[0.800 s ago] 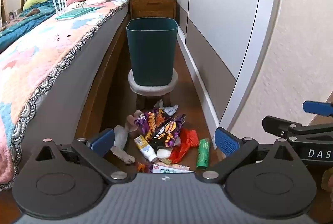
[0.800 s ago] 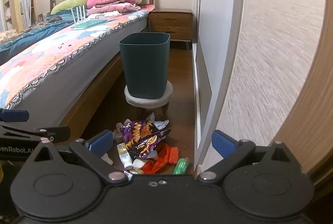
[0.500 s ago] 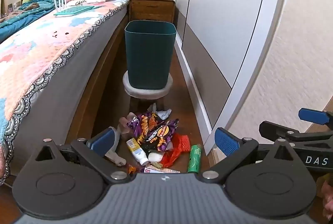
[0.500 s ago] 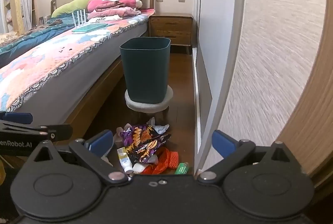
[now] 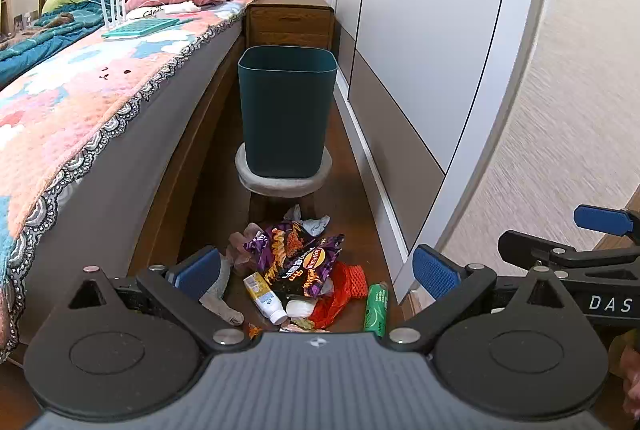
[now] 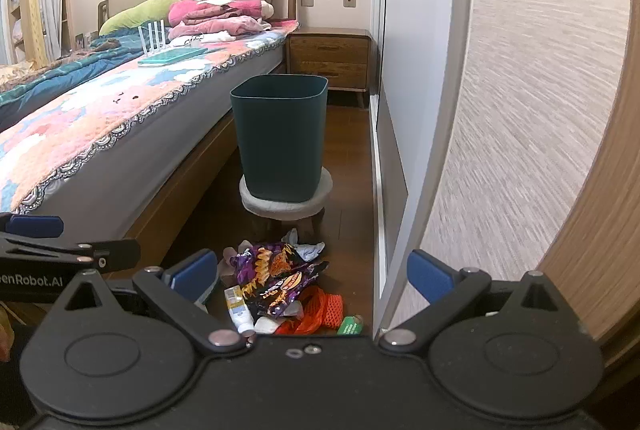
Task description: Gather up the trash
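Observation:
A pile of trash lies on the wooden floor: purple chip bags, a red net bag, a white-and-yellow tube, a green roll and crumpled tissues. Behind it a dark teal bin stands on a low round stool. My left gripper and right gripper both hover open above the near side of the pile, nothing between their blue pads. The right gripper's fingers also show at the left view's right edge.
A bed with a patterned blanket runs along the left. A wardrobe with sliding doors and a wall line the right, leaving a narrow aisle. A wooden nightstand stands at the far end.
Both views have pulled back and risen slightly; the pile and bin sit lower and farther in frame. The trash itself has not moved and both grippers stay open.

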A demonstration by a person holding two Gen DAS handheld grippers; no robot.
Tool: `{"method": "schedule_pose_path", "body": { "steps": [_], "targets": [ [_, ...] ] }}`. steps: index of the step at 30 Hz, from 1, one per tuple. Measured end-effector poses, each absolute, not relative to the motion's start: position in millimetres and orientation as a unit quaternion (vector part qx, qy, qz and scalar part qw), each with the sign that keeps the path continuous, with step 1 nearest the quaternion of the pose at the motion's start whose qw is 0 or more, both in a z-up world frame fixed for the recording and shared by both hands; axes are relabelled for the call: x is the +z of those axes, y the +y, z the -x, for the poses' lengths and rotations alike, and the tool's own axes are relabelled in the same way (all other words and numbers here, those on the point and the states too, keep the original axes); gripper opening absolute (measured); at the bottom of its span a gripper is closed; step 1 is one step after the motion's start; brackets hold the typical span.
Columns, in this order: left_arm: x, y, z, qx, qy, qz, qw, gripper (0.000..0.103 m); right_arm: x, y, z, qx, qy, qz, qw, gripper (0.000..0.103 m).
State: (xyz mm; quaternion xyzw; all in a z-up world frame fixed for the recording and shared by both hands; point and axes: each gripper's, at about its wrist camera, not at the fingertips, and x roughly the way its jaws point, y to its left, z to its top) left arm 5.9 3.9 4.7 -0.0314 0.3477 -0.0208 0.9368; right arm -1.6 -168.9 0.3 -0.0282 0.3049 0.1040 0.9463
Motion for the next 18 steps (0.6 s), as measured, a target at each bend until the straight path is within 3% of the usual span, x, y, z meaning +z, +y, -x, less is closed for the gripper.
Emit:
{"method": "schedule_pose_path", "body": {
  "steps": [18],
  "targets": [
    [0.2,5.2,-1.6,-0.015,0.334,0.031,0.942,0.103,0.4,-172.6,2.9,0.101,0.302,0.021,0.948,0.102]
  ]
}}
